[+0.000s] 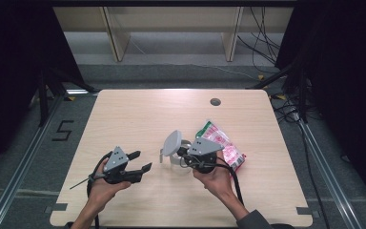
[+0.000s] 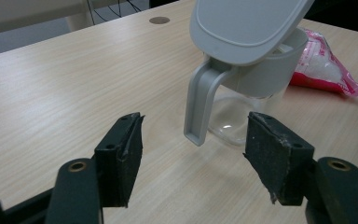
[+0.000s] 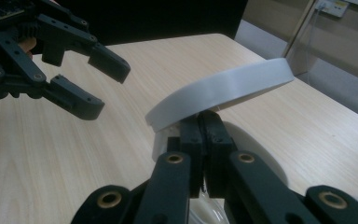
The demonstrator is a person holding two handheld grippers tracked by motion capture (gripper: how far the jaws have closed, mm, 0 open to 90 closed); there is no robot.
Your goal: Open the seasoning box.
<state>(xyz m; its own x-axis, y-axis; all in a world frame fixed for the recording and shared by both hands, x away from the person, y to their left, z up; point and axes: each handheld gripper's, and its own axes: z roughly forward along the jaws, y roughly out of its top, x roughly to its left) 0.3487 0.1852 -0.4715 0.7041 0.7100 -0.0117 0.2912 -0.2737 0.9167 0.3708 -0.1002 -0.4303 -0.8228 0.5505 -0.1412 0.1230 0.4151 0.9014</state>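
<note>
Looking down from the high view, the jug stands mid-counter, beside a pink packet. In the left gripper view, the left tongs gape apart near its handle. In the right gripper view, the right tongs are pressed together under the raised lid.

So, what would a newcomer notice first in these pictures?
The grey hinged lid of a clear glass jar with a grey plastic collar stands tilted open at the table's middle, the right claw pinched shut on it. The left claw waits open beside it, and a pink snack bag lies behind.
</note>
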